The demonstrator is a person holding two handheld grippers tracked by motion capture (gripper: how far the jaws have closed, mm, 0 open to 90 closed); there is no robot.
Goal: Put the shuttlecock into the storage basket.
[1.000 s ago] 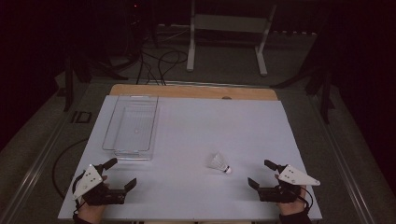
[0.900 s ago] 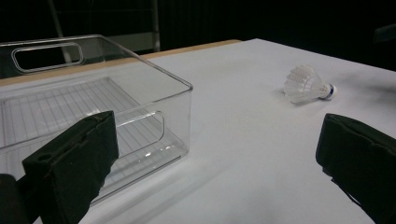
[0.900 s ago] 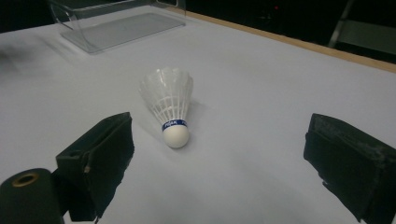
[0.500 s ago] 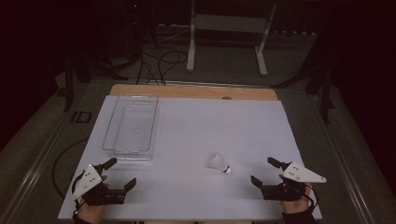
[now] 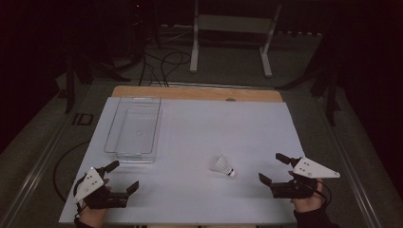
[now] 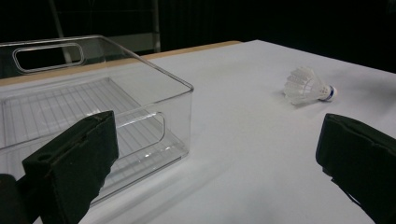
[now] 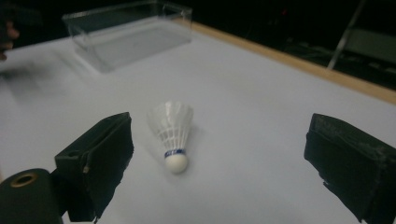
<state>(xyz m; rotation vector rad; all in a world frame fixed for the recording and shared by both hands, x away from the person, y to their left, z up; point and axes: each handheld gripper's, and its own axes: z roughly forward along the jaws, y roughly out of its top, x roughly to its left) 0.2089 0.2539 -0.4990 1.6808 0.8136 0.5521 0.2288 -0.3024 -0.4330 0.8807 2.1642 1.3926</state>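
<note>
White table (image 5: 190,137), shuttlecock (image 5: 223,166), seemingly untouched

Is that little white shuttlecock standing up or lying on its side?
Lying on its side. The shuttlecock rests on the white table, its round cork tip and feather skirt both down on the surface.

clear bin (image 5: 134,127), white table (image 5: 199,137), perhaps cables (image 5: 164,59)

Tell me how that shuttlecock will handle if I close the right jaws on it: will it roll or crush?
The shuttlecock lies on its side on the smooth white table, so a nudge would probably swing it round its rounded cork. Its thin white skirt looks light and likely to deform under a hard pinch. Gripping near the cork seems safer.
</note>
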